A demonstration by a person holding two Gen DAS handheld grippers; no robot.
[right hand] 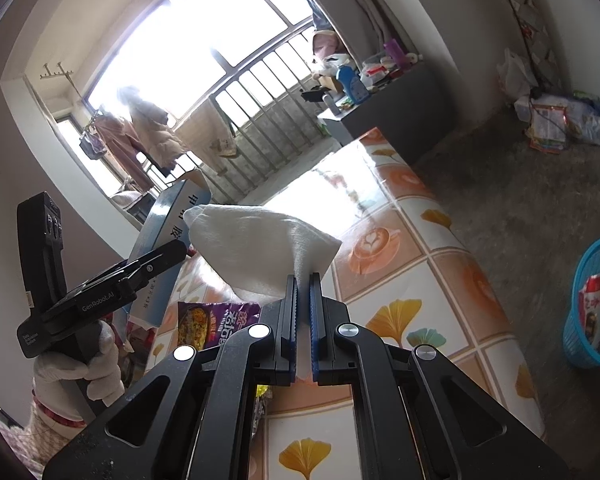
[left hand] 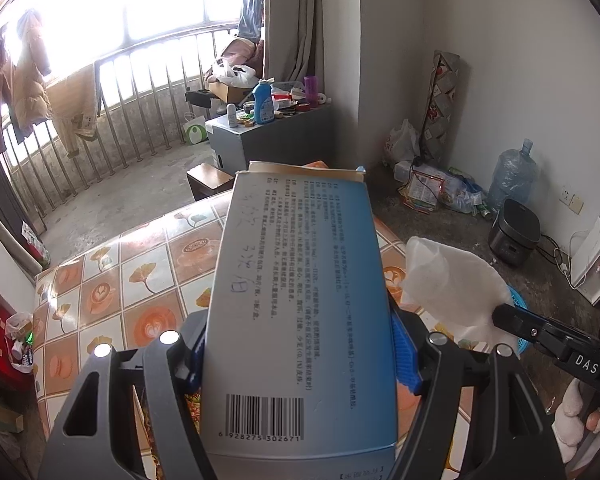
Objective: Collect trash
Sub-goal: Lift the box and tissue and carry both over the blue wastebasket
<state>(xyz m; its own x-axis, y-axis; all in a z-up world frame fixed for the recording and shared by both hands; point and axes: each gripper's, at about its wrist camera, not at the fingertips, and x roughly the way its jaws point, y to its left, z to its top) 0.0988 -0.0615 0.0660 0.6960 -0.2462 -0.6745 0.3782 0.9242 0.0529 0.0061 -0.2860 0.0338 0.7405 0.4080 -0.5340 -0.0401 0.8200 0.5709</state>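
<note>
Left wrist view. Your left tool (left hand: pixel 296 356) is clamped on a grey-blue carton (left hand: pixel 300 300), its blue pads pressing both long sides; the barcode end lies nearest the camera and the torn flap end points away. The carton is held above the tabletop (left hand: pixel 112 280), which wears a cloth printed with coffee cups and ginkgo leaves. At right, your right tool (left hand: pixel 500 316) enters the frame, pinching a white tissue (left hand: pixel 456 280). A little of a blue basket (left hand: pixel 516 304) shows behind the tissue.

Right wrist view. Your right tool (right hand: pixel 303 280) is closed on the tissue (right hand: pixel 260 240), whose lower edge is caught between the pads while the rest fans up and to the left, clear of the tabletop (right hand: pixel 420 280). At left, your gloved left hand (right hand: pixel 80 368) holds the left tool (right hand: pixel 176 248) with the carton (right hand: pixel 168 220) tilted in its grip. A purple snack wrapper (right hand: pixel 220 320) lies on the tabletop below the tissue. The basket (right hand: pixel 580 300) stands on the floor at far right, beside the tabletop, with wrappers inside.
</note>
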